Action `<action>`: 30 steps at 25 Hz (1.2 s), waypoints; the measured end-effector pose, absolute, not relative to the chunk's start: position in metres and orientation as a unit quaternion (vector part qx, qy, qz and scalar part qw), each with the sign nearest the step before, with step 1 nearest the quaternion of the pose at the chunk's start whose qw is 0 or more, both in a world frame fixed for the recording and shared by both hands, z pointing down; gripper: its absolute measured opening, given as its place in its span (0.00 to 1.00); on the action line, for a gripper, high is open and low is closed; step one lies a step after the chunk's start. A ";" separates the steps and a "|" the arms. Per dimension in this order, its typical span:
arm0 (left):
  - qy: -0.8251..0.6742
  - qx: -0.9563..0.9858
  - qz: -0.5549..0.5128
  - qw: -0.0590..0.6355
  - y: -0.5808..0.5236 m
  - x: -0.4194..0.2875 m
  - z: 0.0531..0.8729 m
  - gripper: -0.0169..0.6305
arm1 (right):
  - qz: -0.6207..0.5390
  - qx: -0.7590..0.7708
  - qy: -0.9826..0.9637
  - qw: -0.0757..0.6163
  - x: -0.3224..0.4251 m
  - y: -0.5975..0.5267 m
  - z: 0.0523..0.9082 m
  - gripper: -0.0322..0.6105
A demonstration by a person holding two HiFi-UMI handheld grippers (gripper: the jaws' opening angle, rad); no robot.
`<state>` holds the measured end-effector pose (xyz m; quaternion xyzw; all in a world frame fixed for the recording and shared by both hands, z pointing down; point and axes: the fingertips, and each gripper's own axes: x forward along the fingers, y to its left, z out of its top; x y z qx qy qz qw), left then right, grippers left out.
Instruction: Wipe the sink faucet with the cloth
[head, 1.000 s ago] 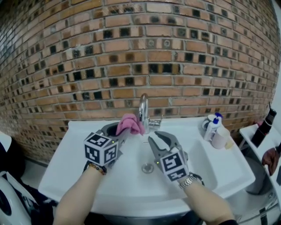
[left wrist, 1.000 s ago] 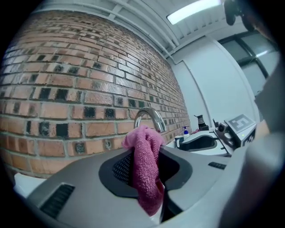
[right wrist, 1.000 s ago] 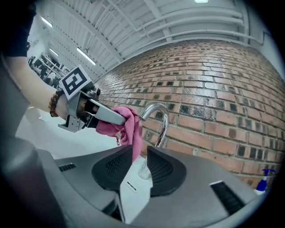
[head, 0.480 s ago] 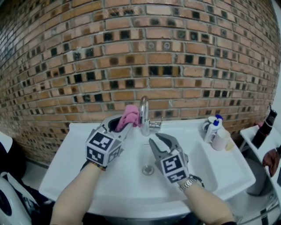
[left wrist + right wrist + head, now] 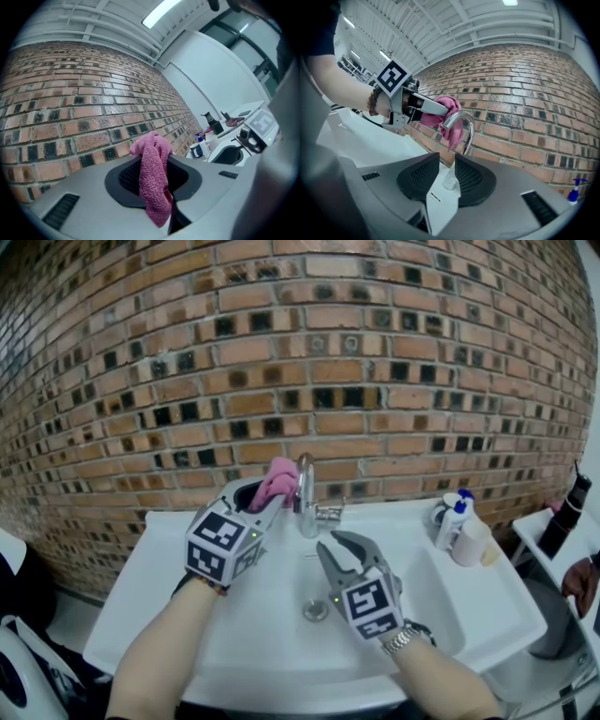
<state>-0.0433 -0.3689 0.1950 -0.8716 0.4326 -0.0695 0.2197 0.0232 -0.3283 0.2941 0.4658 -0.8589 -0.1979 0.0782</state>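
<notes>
the person's left gripper (image 5: 262,502) has the pink cloth (image 5: 278,479) pinched between its 2 jaws. in the left gripper view the pads are closed in on a fold of it, with a bunched wad poking out past the tips and a tail hanging down below them. that wad sits right at the gripper's tips, up against the top bend of the chrome faucet (image 5: 306,495). from the right gripper view the cloth (image 5: 444,111) overlaps the left side of the spout's curve (image 5: 464,123) and looks like it's touching it. the right gripper (image 5: 335,546) is lower down over the white sink (image 5: 169,559), held level. its 2 jaws are only a narrow gap apart with nothing gripped between them, just the sink surface and the foot of the faucet showing through the gap. the faucet stands straight ahead of its tips and clear of them. the drain (image 5: 315,611) is just off the left side of that gripper's body in the head view. off to the right of the right gripper, on the sink's back corner, there's a small cluster of bottles (image 5: 454,517) with a pale cup (image 5: 470,539) beside them. the brick wall (image 5: 281,362) is right behind the faucet, ahead of both grippers.
</notes>
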 end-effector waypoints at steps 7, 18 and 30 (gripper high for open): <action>0.432 -0.871 -0.068 0.222 -0.385 -0.040 0.184 0.16 | -0.206 0.462 -0.859 0.081 0.024 -0.328 0.293 0.23; 0.431 -0.874 -0.075 0.213 -0.417 -0.036 0.180 0.16 | -0.209 0.459 -0.860 0.080 0.021 -0.327 0.291 0.23; 0.427 -0.877 -0.093 0.202 -0.449 -0.032 0.189 0.16 | -0.212 0.453 -0.862 0.083 0.019 -0.326 0.292 0.23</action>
